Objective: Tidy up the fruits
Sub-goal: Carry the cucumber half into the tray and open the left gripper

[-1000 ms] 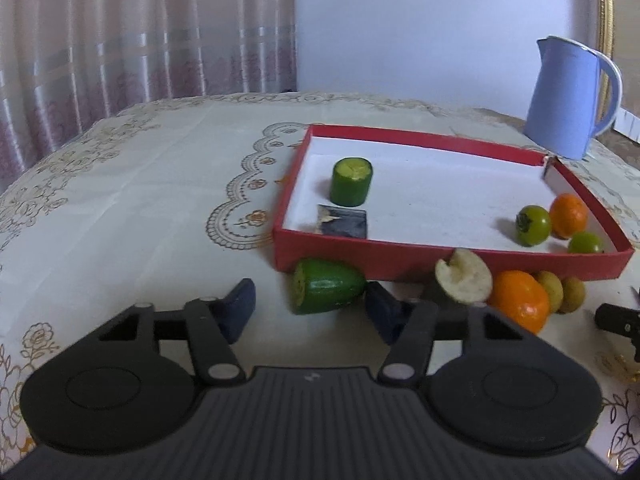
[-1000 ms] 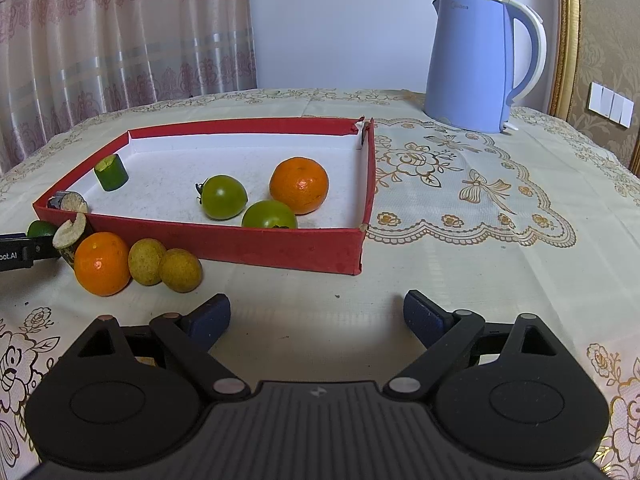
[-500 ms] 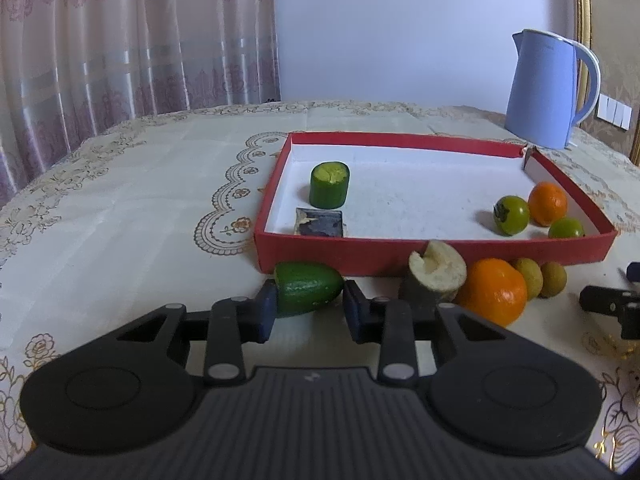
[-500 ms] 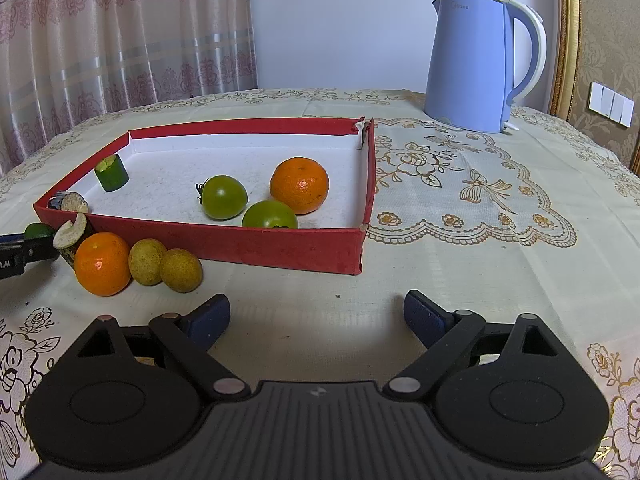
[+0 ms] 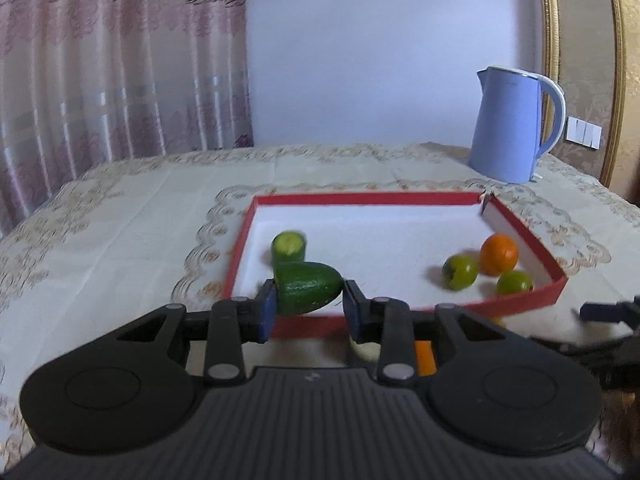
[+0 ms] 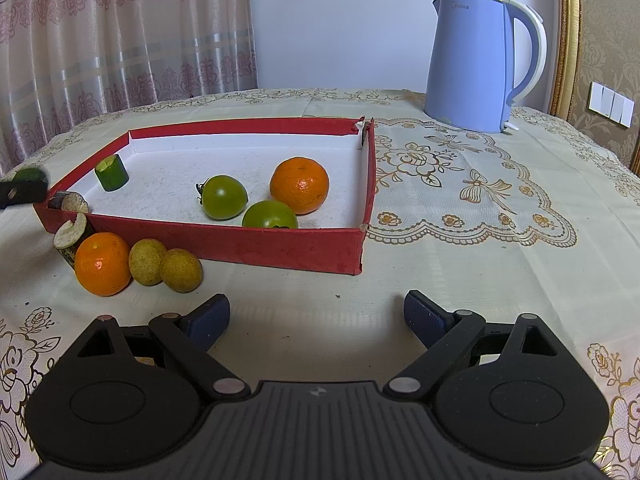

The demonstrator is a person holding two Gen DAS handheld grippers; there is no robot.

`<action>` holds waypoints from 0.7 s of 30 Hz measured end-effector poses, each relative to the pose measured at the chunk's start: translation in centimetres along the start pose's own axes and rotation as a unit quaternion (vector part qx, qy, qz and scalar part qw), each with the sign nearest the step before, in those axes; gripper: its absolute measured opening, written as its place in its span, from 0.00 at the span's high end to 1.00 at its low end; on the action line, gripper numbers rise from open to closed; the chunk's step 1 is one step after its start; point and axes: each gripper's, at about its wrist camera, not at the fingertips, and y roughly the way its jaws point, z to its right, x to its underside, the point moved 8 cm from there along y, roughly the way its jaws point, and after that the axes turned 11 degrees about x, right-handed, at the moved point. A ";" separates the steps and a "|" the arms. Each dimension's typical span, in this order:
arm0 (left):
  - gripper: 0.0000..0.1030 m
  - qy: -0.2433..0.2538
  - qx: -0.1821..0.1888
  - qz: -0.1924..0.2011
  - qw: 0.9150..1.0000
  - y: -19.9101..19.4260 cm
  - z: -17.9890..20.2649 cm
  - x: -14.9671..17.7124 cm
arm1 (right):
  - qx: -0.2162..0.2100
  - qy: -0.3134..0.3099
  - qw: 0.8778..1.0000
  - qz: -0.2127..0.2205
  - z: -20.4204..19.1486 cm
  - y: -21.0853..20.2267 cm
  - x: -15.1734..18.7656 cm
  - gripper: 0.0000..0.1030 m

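Observation:
My left gripper (image 5: 307, 300) is shut on a dark green fruit piece (image 5: 308, 287), held lifted above the near wall of the red tray (image 5: 520, 216). Inside the tray lie a green cucumber stub (image 5: 288, 246), two green tomatoes (image 6: 223, 197) and an orange (image 6: 299, 185). In the right wrist view, the left gripper's tip (image 6: 22, 193) shows at the far left with the green piece (image 6: 29, 173). My right gripper (image 6: 316, 314) hovers open over bare tablecloth in front of the tray. Outside the tray's near wall sit another orange (image 6: 102, 263), two small brown-yellow fruits (image 6: 164, 265) and a cut pale piece (image 6: 72, 232).
A blue electric kettle (image 6: 472, 64) stands behind the tray at the right. A cut dark stub (image 6: 69, 202) lies in the tray's near left corner. The embroidered tablecloth (image 6: 500, 216) spreads right of the tray. Curtains hang behind the table at the left.
The left gripper closed on the green piece beside the tray's near wall and lifted it up off the cloth. The right gripper stayed still and open.

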 end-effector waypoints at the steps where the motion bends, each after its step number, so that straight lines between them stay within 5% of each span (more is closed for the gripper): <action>1: 0.69 0.003 0.001 0.000 1.000 0.5 0.2 -0.4 | 0.000 0.000 1.000 0.000 0.0 0.0 0.0 0.08; 21: 0.69 -0.033 -0.006 -0.065 0.997 10.7 -1.6 -0.5 | 0.000 -0.001 1.000 0.000 0.0 0.0 0.0 0.08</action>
